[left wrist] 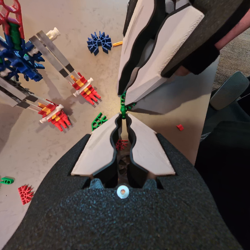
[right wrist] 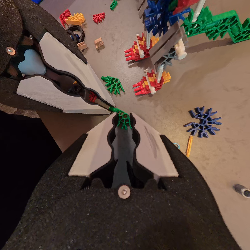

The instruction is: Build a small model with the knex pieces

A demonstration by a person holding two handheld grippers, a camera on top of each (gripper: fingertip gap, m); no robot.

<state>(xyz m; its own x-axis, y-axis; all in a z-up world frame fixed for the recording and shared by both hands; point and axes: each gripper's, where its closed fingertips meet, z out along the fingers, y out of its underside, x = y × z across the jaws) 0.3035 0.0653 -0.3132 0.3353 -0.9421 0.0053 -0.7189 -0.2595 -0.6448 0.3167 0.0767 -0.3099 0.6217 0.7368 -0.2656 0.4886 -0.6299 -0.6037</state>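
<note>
Left gripper [left wrist: 123,116]: ribbed white fingers pinch a green rod's [left wrist: 123,110] tip
Right gripper [right wrist: 123,115]: clamps the green webbed connector [right wrist: 123,119] — spoked plastic; smooth counter [right wrist: 169,102]

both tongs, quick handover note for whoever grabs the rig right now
Right tongs: shut on a green fan-shaped connector.
Left tongs: shut on a short green rod whose far end sits at that connector's edge; whether it is fully seated cannot be told.
Both are held above the table.
Nearby: a second green connector with a rod, a loose blue snowflake connector, an orange rod, and the built model with red-and-yellow feet.
</note>
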